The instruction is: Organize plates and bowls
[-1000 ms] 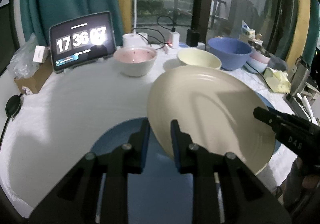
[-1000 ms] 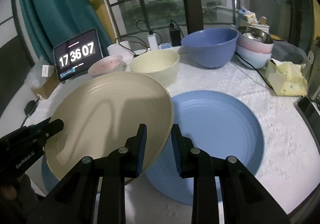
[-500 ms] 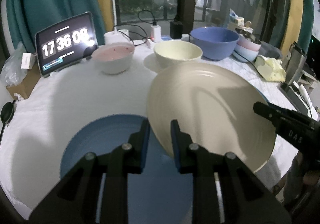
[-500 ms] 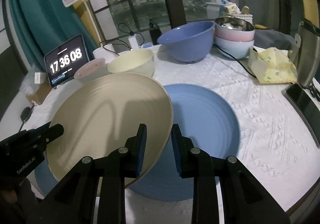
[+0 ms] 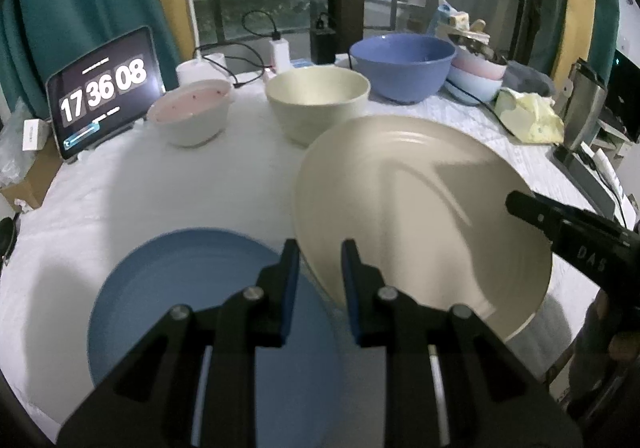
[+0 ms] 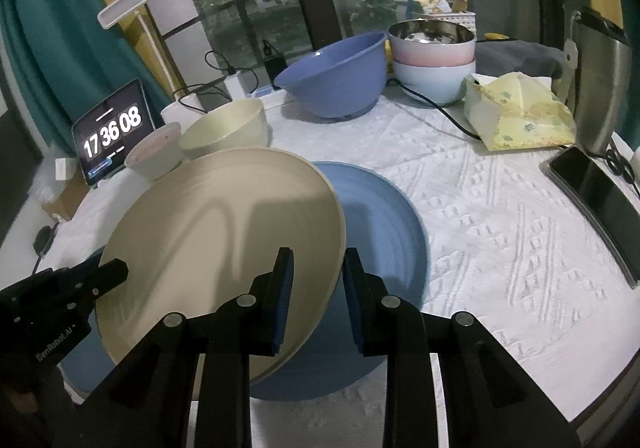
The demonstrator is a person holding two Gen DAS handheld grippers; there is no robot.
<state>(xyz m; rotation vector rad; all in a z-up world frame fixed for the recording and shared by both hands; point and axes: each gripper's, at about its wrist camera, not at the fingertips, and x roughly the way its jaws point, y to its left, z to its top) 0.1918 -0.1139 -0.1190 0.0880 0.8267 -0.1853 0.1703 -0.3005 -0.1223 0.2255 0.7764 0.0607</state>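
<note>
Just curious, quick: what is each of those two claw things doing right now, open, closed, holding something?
Left gripper: closed on the rim of the cream plate.
Right gripper: closed on the opposite rim of the same plate.

Dim, cool light; soft shadows; fisheye-bent edges; blur, perhaps motion.

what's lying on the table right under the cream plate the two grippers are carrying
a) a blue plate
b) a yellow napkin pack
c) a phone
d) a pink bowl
a: the cream plate, pinched at opposite rims by the left gripper and right gripper, hangs tilted over the blue plate, which lies flat on the white tablecloth.
</note>
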